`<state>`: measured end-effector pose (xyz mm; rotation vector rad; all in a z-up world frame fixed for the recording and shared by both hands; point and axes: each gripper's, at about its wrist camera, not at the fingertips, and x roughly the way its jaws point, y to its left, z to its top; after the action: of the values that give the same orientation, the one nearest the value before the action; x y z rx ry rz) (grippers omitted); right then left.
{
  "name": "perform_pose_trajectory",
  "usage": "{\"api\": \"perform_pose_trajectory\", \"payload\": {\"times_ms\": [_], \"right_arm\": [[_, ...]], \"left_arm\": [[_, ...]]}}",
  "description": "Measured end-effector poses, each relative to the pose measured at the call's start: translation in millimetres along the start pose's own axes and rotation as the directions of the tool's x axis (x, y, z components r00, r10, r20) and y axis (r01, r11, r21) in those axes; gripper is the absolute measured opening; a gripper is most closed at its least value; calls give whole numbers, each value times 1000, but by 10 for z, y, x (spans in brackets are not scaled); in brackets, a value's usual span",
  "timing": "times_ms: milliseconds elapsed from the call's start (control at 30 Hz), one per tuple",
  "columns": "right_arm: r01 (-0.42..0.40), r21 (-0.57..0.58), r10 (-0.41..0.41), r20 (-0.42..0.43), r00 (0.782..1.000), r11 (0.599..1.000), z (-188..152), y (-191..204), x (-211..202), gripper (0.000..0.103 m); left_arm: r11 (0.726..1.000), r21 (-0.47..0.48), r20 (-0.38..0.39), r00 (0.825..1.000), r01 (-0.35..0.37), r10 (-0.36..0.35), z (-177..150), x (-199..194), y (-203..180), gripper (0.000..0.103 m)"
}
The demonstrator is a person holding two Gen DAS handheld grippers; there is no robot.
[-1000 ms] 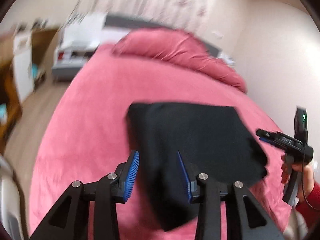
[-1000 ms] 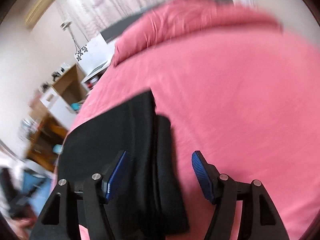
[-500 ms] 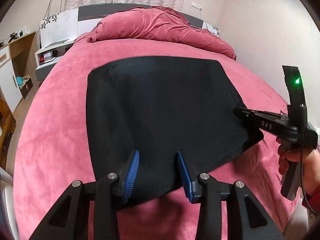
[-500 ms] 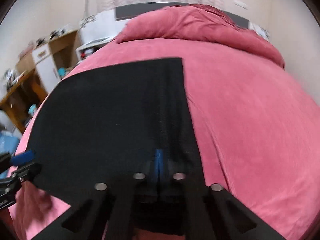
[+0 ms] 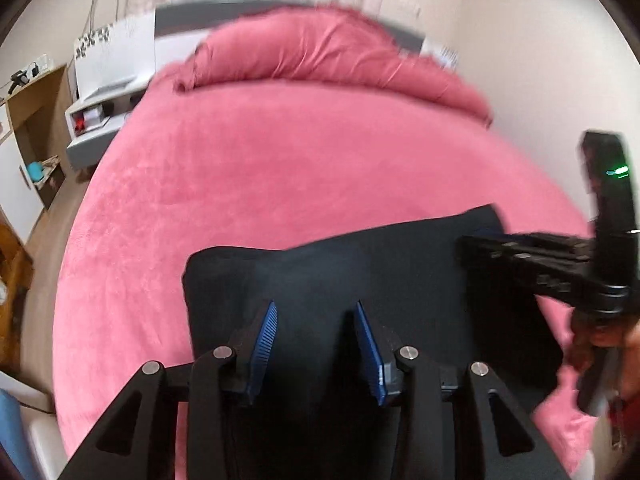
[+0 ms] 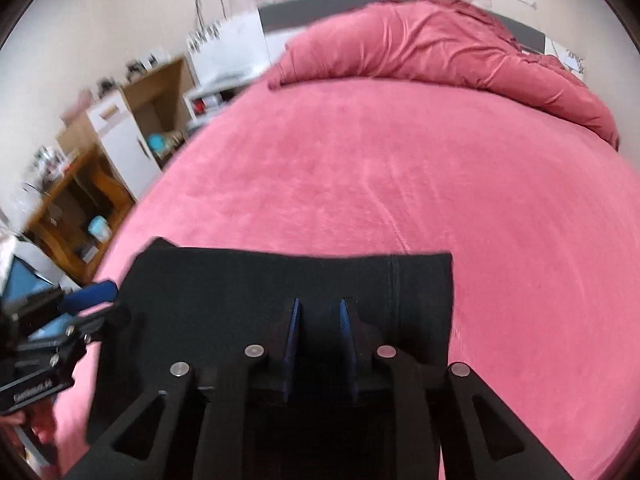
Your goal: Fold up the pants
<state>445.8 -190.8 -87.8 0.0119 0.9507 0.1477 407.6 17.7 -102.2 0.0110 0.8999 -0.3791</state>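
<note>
Black pants [image 5: 360,264] lie folded flat on the pink bed [image 5: 280,160], close in front of me. My left gripper [image 5: 315,308] hovers over their left part, blue pads well apart, with black cloth showing below the gap. In the right wrist view the pants [image 6: 240,280] stretch left to right, a seam near their right edge. My right gripper [image 6: 320,302] is over their middle; its jaws are opening, a narrow gap with dark cloth in it. Each gripper shows in the other's view: the right gripper [image 5: 464,240] and the left gripper [image 6: 100,292].
A heaped pink duvet [image 6: 440,48] lies at the head of the bed. Beside the bed on the left stand a white nightstand [image 5: 100,120] and wooden shelves [image 6: 80,200] with small items. A person's hand [image 5: 624,344] holds the right gripper's handle. Bare bed stretches beyond the pants.
The pants now fill less of both views, their far edge much nearer my fingers and more bare bed beyond. The right jaws, shut half a second ago, have parted slightly. Both views are blurred by motion.
</note>
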Motion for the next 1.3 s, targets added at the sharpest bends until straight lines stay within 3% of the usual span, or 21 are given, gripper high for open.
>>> {"api": "perform_pose_trajectory", "payload": {"times_ms": [67, 167, 300, 433, 533, 567, 600, 700, 767, 933, 1100, 1300], "right_arm": [[31, 37, -30, -15, 999, 999, 44, -148, 184, 16], [31, 102, -30, -6, 1000, 994, -47, -301, 311, 0], [0, 162, -5, 33, 999, 987, -108, -437, 367, 0], [-28, 171, 13, 90, 996, 985, -181, -422, 61, 0], [-18, 151, -2, 136, 991, 988, -392, -343, -303, 29], [-12, 142, -10, 151, 988, 990, -496, -294, -426, 48], [-10, 132, -13, 172, 985, 991, -625, -233, -571, 59], [-8, 120, -14, 188, 982, 993, -1034, -70, -924, 62], [-17, 132, -7, 178, 984, 991, -1359, 48, -1100, 71], [-1, 156, -26, 175, 984, 988, -2020, 325, -1427, 82], [35, 133, -65, 227, 972, 991, -2507, 560, -1814, 102], [97, 152, -139, 297, 945, 984, -2744, 640, -2203, 102]], "left_arm": [[998, -18, -3, 998, -55, 55, 78, 178, 96, 41], [995, -56, -28, 996, -81, 80, 113, 390, 213, 42], [992, -78, -17, 995, -98, 97, 93, 416, 301, 43], [965, -250, -11, 997, -72, 71, 27, 148, 474, 43], [940, -339, 51, 997, -30, 50, -243, -323, 576, 43], [942, -335, 69, 996, -28, 54, -334, -442, 556, 43], [947, -318, 82, 994, -41, 71, -467, -577, 493, 43], [966, -241, 92, 989, -93, 118, -876, -883, 208, 43], [972, -203, 90, 986, -122, 143, -1122, -1036, 35, 43], [979, -159, 90, 985, -131, 147, -1708, -1407, -405, 44], [972, -141, 99, 974, -189, 204, -2004, -1713, -735, 44], [973, -114, 152, 964, -201, 217, -2137, -2040, -954, 44]]}}
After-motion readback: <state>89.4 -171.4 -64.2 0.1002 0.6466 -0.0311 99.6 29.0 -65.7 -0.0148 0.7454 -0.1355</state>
